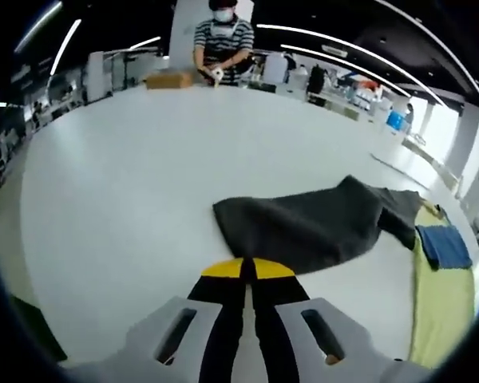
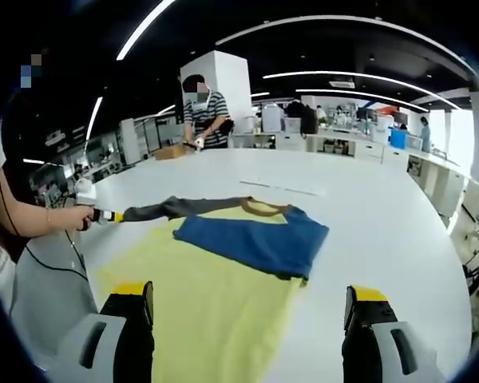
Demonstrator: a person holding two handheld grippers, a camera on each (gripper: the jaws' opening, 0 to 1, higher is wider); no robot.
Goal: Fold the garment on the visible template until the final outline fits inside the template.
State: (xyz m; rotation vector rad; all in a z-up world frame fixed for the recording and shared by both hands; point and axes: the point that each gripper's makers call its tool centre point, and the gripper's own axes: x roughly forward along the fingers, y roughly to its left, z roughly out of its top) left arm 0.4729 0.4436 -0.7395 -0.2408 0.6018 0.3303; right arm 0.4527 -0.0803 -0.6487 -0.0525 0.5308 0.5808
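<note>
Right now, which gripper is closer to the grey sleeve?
Left. The left gripper, shut, sits at the grey sleeve's tip, seemingly pinching it; the right gripper hangs open over the yellow template, well short.

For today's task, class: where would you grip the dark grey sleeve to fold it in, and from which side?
Grip the dark grey sleeve probably at its free cuff end, at the left in the left gripper view, coming in low along the white table: it lies flat, stretched away from the yellow template.

- White worktop [image 2: 383, 215], broad and glossy.
- Yellow template [image 2: 215, 311] lies flat on it.
- Blue-and-grey garment [image 2: 251, 239] lies across the template's far end.
- Cardboard box [image 1: 169, 79] at the far edge.
</note>
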